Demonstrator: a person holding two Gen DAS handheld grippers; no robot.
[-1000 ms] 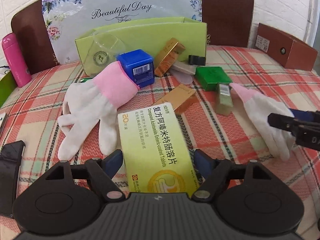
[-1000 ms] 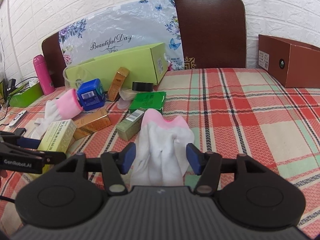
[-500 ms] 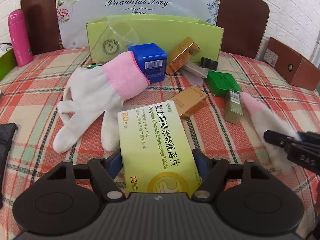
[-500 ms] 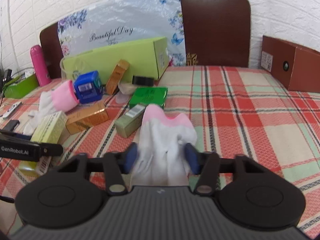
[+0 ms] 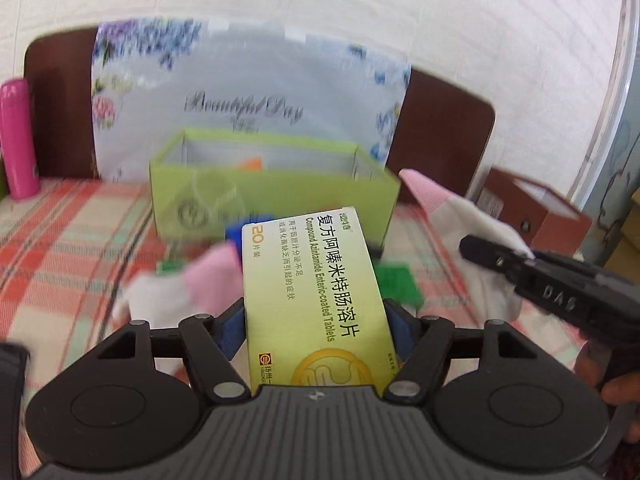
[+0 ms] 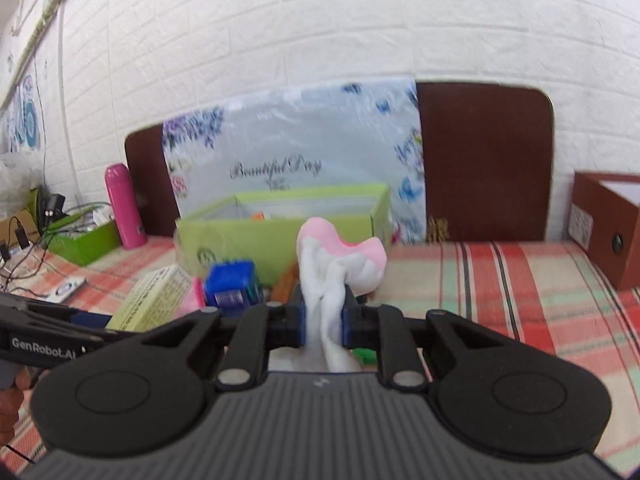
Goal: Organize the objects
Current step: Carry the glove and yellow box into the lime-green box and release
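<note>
Left gripper (image 5: 316, 320) clamped across the short width of a tablet box (image 5: 316, 296), long axis pointing straight ahead toward the open green box (image 5: 276, 196). Right gripper (image 6: 323, 322) pinched tight on a white glove (image 6: 328, 280), pink cuff upward, same green box (image 6: 280, 236) directly ahead of the jaws.

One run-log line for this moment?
left gripper: shut on tablet box | right gripper: shut on glove | both lifted before green box

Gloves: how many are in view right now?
2. One glove is clamped in the right gripper, lifted; the other glove lies on the table beside the held tablet box.
</note>
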